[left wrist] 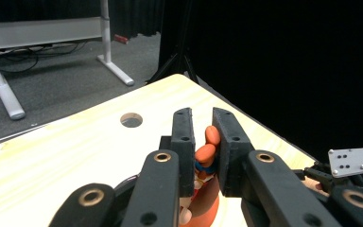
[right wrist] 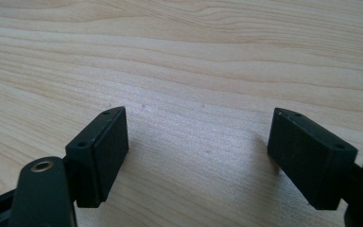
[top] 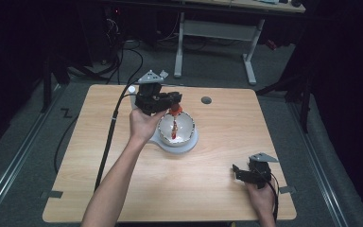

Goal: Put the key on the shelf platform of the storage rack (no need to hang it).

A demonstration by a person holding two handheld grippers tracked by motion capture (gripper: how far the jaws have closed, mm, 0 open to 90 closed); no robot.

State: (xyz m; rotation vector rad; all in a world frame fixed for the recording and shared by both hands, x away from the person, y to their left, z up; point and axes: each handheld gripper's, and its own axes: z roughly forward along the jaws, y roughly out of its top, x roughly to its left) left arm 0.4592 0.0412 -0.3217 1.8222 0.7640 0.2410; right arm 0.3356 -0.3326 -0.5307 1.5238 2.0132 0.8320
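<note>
Orange figure (left wrist: 207,150), a small toy with some red, white and blue on it, is clamped between the two black jaws of the left gripper (left wrist: 202,127), which are closed tightly on it. In the high view this left gripper (top: 175,109) holds the toy over the white bowl (top: 187,124), at the bowl's far rim, and the bowl stands on a pale round plate (top: 190,144) near the middle of the wooden table (top: 217,184). Right gripper (top: 240,172) rests near the front right corner of the table, well apart from the bowl; its jaws stand wide open with nothing between them, only bare wood under them.
</note>
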